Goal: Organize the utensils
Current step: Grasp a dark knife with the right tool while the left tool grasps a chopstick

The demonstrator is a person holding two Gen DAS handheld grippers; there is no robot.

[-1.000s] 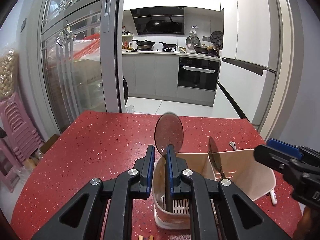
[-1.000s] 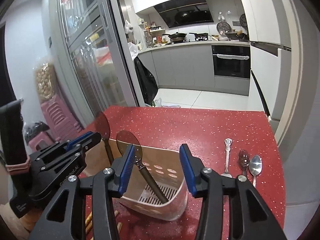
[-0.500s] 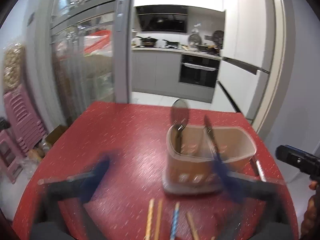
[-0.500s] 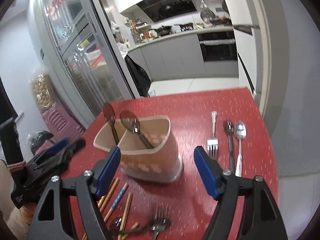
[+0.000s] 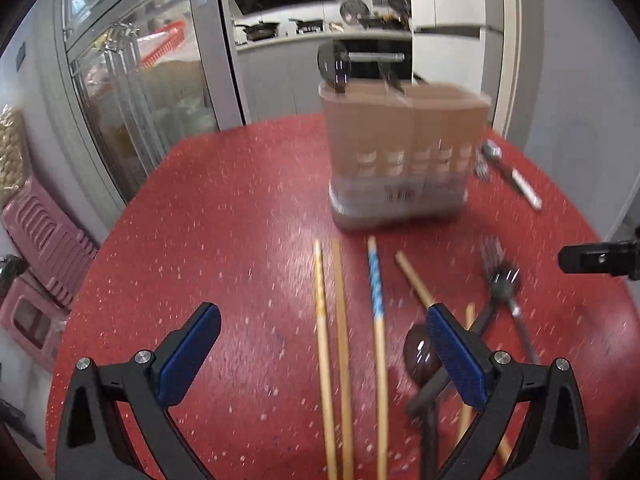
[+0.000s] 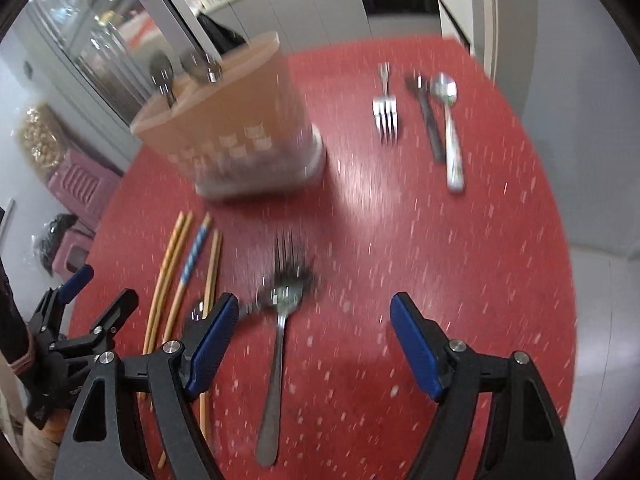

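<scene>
A beige utensil holder (image 5: 404, 148) (image 6: 236, 124) stands on the red table and holds two dark spoons (image 5: 335, 67) (image 6: 162, 76). Several chopsticks (image 5: 332, 344) (image 6: 176, 264) lie in front of it, one blue-patterned (image 5: 375, 280). A steel fork (image 6: 276, 352) lies crossed with a dark fork and spoon (image 5: 424, 356). My left gripper (image 5: 324, 352) is open and empty above the chopsticks. My right gripper (image 6: 316, 344) is open and empty above the steel fork. The frames are blurred.
A fork (image 6: 385, 112), a dark spoon (image 6: 428, 120) and a silver spoon (image 6: 450, 128) lie to the right of the holder. The red table (image 5: 224, 208) ends near glass doors at left. Pink stools (image 5: 44, 248) stand beside the table.
My left gripper let go of the dark spoon in the holder, opened and drew back and down over the chopsticks. My right gripper opened wider and drew back over the fork.
</scene>
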